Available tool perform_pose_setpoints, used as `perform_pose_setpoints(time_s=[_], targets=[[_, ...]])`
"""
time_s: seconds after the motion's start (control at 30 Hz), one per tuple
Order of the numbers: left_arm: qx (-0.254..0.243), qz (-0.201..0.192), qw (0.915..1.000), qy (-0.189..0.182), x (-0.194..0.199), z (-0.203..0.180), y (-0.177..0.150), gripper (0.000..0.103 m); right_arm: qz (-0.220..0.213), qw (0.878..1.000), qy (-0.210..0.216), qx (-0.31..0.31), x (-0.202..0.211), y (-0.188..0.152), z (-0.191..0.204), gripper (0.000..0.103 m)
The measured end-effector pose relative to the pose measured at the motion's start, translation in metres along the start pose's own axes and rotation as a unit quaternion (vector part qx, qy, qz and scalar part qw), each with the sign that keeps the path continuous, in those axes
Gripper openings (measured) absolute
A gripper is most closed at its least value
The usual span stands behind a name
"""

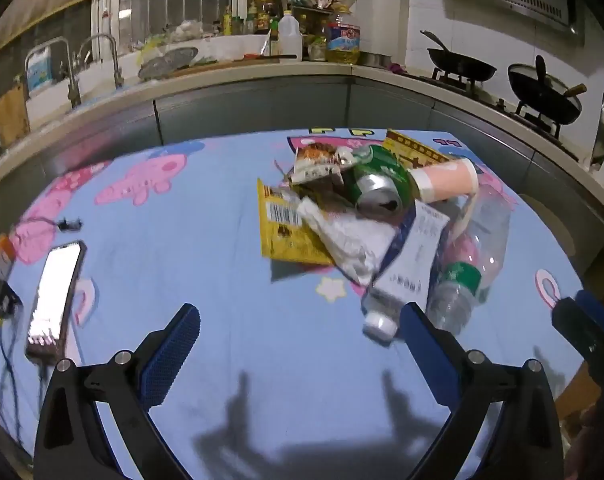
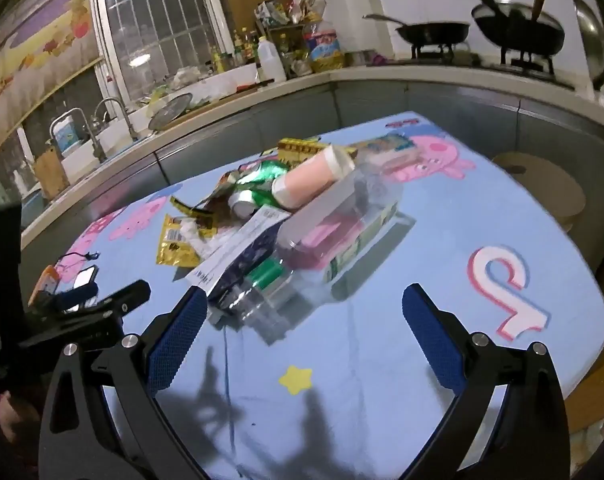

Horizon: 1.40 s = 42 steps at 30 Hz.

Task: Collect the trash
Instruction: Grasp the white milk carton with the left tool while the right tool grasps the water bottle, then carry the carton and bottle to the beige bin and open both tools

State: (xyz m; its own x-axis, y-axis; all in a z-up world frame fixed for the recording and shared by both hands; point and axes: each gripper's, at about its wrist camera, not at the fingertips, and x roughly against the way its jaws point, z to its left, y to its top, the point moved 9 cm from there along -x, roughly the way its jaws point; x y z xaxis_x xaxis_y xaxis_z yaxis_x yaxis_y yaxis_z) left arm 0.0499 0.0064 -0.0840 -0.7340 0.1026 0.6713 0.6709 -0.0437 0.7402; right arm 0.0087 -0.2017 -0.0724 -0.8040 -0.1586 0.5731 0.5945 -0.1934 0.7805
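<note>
Hovering wide-jawed: left gripper [image 1: 298, 330], right gripper [image 2: 304, 312], both empty | trash pile [image 1: 382, 216] mid-table on blue cartoon cloth [image 1: 206, 264] | clear bottle [image 2: 302, 264] nearest, perhaps crushed

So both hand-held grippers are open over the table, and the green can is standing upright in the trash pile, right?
Not quite: the green can lies on its side, its opened top facing the left wrist view. Both the left hand-held gripper and right hand-held gripper are open.

Can [image 1: 378, 188]: shiny green metal. Bottle [image 1: 470, 256]: clear glossy plastic. Cup [image 1: 446, 180]: matt pink paper. Wrapper [image 1: 286, 228]: glossy yellow foil. Tablecloth [image 1: 206, 264]: smooth blue, printed. Gripper pads [image 2: 178, 340]: rough blue, w/ dotted texture.
</note>
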Motion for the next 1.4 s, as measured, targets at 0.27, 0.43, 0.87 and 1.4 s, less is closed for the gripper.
perform_pose_setpoints(time_s=[0.27, 0.43, 0.87, 1.4], targets=[[-0.01, 0.002, 0.9972, -0.075, 0.001, -0.023, -0.009, 0.099, 0.037, 0.997, 0.054, -0.044, -0.015, -0.01, -0.002, 0.092], [-0.048, 0.008, 0.9937, -0.101, -0.02, -0.048, 0.008, 0.081, 0.069, 0.99, 0.05, -0.115, -0.038, -0.009, -0.037, 0.072], [-0.088, 0.069, 0.9779, -0.177, -0.056, -0.098, 0.002, 0.052, 0.127, 0.974, 0.102, -0.159, -0.093, -0.007, -0.022, 0.071], [-0.145, 0.088, 0.9722, -0.161, -0.07, -0.144, -0.006, 0.052, 0.087, 0.99, 0.01, -0.111, -0.075, -0.016, -0.065, 0.067]])
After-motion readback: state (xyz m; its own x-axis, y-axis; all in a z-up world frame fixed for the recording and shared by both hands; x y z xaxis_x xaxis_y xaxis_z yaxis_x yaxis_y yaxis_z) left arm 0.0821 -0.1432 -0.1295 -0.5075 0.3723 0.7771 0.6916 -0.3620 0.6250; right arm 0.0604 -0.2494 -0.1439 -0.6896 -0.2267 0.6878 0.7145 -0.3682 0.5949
